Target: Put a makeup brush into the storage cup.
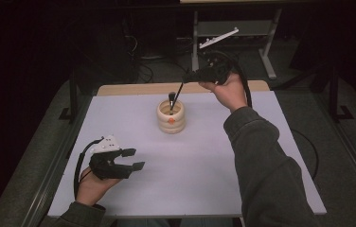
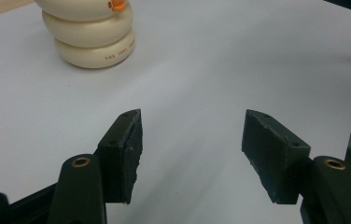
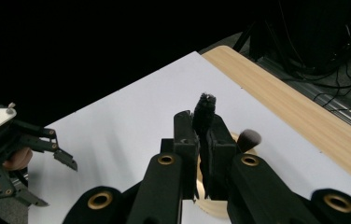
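- The step in hand looks like dropping a brush (image 1: 178,93) into the cream ringed holder (image 1: 171,116): the right gripper (image 1: 188,75) pinches its thin handle, jaws pressed together on it, with the holder directly below its tip.
- A second brush head (image 3: 249,138) already sits in the holder, just beside the jaws in the right gripper view.
- Next move, as I judge it: lower the brush straight down, then release it.
- The left gripper (image 1: 137,159) rests with jaws spread, nothing between them, well short of the holder.
- Bare white table (image 1: 204,165) lies all around the holder; the far wooden edge (image 1: 143,88) is near it.
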A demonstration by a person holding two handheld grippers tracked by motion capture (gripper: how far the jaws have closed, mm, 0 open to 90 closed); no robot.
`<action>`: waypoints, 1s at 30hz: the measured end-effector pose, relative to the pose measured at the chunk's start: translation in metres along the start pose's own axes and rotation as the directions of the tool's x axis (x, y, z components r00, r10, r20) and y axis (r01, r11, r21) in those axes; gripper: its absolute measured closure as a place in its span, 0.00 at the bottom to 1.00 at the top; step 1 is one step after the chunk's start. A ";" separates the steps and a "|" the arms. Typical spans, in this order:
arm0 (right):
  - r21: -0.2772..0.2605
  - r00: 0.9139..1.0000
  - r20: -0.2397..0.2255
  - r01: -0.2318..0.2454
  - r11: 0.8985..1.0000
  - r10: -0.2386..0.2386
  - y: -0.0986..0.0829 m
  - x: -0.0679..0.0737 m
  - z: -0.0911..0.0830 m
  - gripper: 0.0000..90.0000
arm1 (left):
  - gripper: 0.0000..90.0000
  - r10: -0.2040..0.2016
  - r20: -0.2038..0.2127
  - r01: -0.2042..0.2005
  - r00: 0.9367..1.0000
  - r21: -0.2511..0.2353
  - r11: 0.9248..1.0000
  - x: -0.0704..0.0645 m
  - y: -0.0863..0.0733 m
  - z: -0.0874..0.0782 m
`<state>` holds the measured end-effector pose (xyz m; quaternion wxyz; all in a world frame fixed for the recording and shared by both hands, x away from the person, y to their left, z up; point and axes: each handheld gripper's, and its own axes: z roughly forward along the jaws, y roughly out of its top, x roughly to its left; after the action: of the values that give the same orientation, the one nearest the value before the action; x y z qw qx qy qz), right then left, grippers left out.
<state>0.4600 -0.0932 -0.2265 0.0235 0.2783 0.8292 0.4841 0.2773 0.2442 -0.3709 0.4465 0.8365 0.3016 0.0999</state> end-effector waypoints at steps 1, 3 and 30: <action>0.001 1.000 0.006 -0.003 1.000 0.003 0.002 0.000 0.000 0.94 | 0.42 0.003 -0.001 -0.003 1.000 0.000 1.000 0.000 0.000 0.000; -0.003 1.000 0.011 -0.003 1.000 0.003 0.004 -0.001 0.002 0.94 | 0.42 0.005 -0.002 -0.005 1.000 0.000 1.000 0.001 0.000 -0.001; 0.051 0.994 0.101 -0.054 0.997 0.049 0.000 -0.025 0.041 0.94 | 0.40 -0.001 -0.002 0.001 1.000 0.009 1.000 0.002 -0.001 -0.002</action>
<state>0.4940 -0.0730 -0.2539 0.0450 0.3239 0.8322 0.4477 0.2775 0.2473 -0.3709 0.4424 0.8382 0.3030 0.0993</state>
